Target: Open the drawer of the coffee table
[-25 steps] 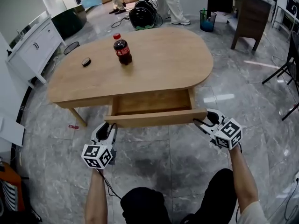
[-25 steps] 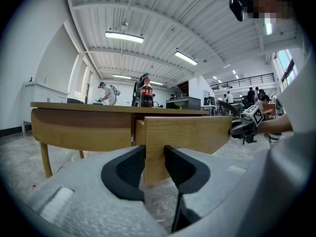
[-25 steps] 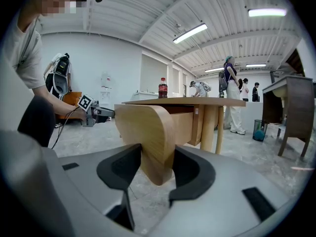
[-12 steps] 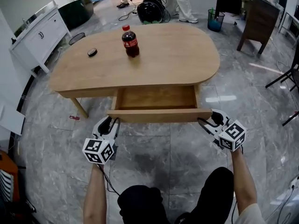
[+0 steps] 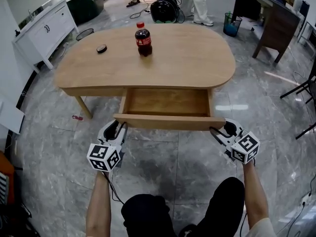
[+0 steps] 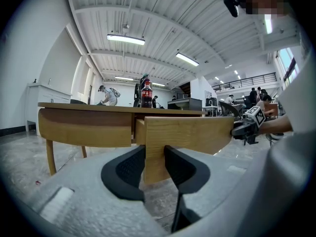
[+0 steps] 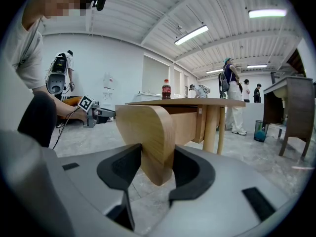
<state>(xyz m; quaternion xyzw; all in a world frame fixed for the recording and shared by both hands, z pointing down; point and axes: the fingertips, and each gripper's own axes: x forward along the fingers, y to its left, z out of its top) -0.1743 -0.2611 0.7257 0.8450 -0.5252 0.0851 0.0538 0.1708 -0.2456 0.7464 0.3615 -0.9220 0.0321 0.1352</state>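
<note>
The oval wooden coffee table [image 5: 187, 63] has its drawer [image 5: 168, 102] pulled well out toward me, its inside bare. My left gripper [image 5: 118, 128] is shut on the left end of the drawer front [image 6: 187, 135], the panel clamped between both pads. My right gripper [image 5: 220, 129] is shut on the rounded right end of that front [image 7: 148, 132]. In the left gripper view the right gripper [image 6: 247, 127] shows at the panel's far end. The left gripper [image 7: 94, 115] appears in the right gripper view beyond the panel.
A cola bottle [image 5: 143, 38] and a small black disc [image 5: 101, 48] stand on the tabletop. A white cabinet [image 5: 44, 28] is at the left, a dark desk [image 5: 269, 21] at the right, with a teal bin [image 5: 231, 24]. People stand behind the table. My knees are just below the grippers.
The drawer has slid further out toward me with both grippers holding its front. The table sits a little higher and further right in the head view.
</note>
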